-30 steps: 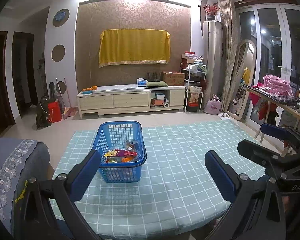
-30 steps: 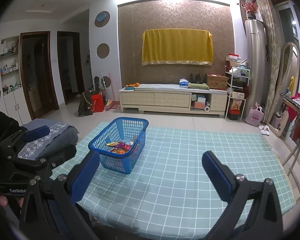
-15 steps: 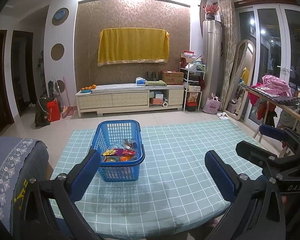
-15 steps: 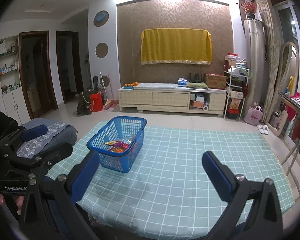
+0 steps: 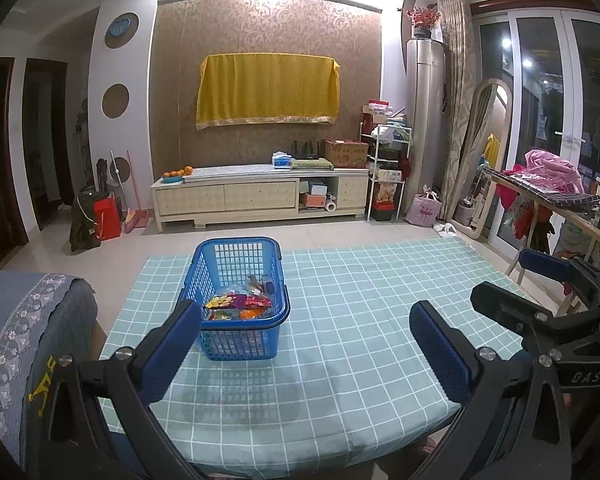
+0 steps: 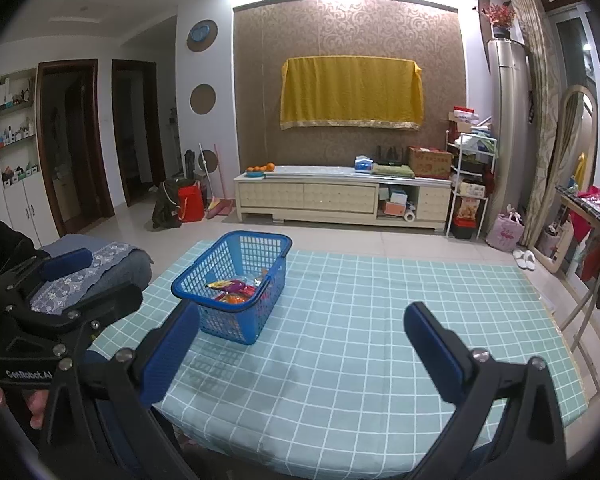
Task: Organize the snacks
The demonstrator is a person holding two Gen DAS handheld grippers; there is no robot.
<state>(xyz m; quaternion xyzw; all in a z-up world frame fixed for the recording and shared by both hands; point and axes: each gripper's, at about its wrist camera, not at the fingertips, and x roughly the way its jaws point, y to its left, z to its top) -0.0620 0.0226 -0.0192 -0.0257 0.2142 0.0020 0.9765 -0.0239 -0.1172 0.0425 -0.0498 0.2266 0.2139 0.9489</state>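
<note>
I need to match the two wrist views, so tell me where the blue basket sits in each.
Left wrist: basket left of centre on the checked table, just beyond the left finger.
Right wrist: basket further left, turned corner-on, on the same table.
Shared landmark: yellow cloth on the far wall, above and behind the basket.

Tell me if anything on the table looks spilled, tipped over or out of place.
Nothing stands out. The blue basket sits upright on the checked tablecloth with the snack packets inside it. The left gripper and right gripper are open, holding nothing.
</note>
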